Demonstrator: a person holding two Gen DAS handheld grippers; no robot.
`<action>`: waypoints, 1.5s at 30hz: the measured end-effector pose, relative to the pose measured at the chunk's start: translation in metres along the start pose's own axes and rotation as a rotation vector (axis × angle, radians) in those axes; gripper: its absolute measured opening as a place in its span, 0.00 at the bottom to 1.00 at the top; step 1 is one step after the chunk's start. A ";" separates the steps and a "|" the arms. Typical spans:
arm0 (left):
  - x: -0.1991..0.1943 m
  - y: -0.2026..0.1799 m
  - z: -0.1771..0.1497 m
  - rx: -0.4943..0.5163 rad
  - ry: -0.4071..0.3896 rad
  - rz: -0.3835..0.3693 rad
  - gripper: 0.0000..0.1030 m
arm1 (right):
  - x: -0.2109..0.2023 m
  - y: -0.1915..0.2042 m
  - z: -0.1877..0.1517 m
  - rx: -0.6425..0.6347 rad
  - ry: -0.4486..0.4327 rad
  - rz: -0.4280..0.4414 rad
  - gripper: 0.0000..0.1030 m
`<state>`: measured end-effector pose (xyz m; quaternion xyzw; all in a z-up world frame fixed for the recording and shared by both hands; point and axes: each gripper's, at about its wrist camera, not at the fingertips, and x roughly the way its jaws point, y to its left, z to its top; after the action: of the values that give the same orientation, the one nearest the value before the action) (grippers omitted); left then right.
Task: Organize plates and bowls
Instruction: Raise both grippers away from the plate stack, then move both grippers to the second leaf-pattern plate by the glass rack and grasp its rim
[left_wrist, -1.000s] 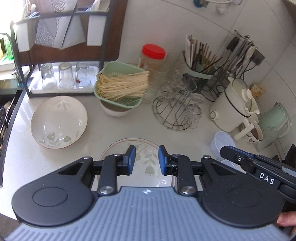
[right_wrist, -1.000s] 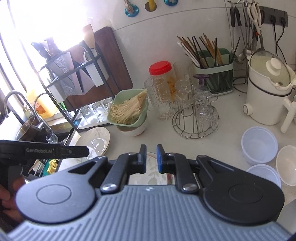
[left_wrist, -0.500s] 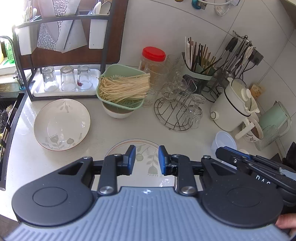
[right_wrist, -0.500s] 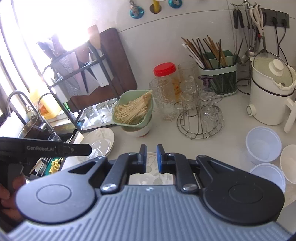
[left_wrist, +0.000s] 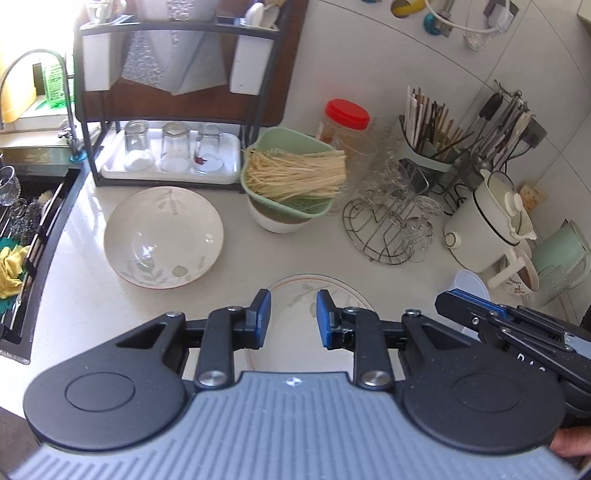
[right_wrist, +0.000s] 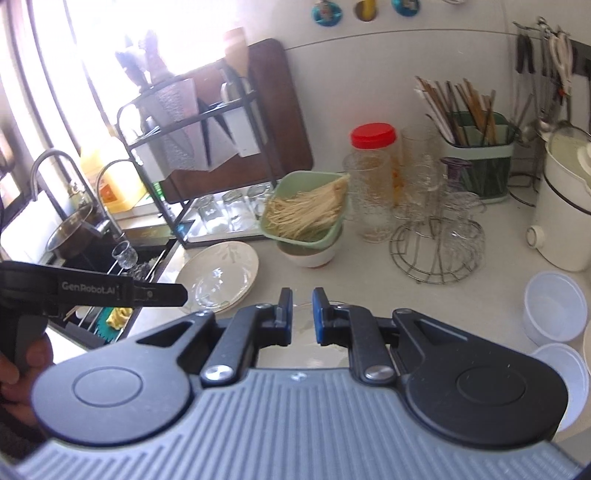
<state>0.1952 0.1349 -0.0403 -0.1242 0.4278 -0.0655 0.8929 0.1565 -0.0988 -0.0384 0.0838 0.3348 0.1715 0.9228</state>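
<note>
Left wrist view: my left claw (left_wrist: 291, 319) stands narrowly open and empty above the floral plate (left_wrist: 295, 295) on the tabletop (left_wrist: 74, 295); the floral bowl (left_wrist: 163, 236) lies apart, up-left. Both now appear nearer than before.

Right wrist view: my right claw (right_wrist: 302, 315) is nearly closed, holding nothing, over the same plate; the bowl sits left. The scene has shifted rightward.

Right tongs (right_wrist: 302, 312), nearly closed and empty, hover above a plate (right_wrist: 218, 275) beside the sink (right_wrist: 110, 258).
</note>
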 end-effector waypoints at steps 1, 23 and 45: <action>-0.002 0.004 0.000 -0.002 -0.006 0.004 0.29 | 0.002 0.005 0.001 -0.008 0.002 0.003 0.14; -0.050 0.129 -0.006 0.054 0.035 -0.013 0.31 | 0.018 0.128 -0.028 0.068 0.002 -0.043 0.14; 0.013 0.192 0.018 0.013 0.096 0.071 0.42 | 0.092 0.130 -0.017 0.088 0.119 -0.047 0.15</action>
<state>0.2192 0.3198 -0.0930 -0.0998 0.4740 -0.0425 0.8738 0.1776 0.0562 -0.0706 0.1062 0.3984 0.1394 0.9003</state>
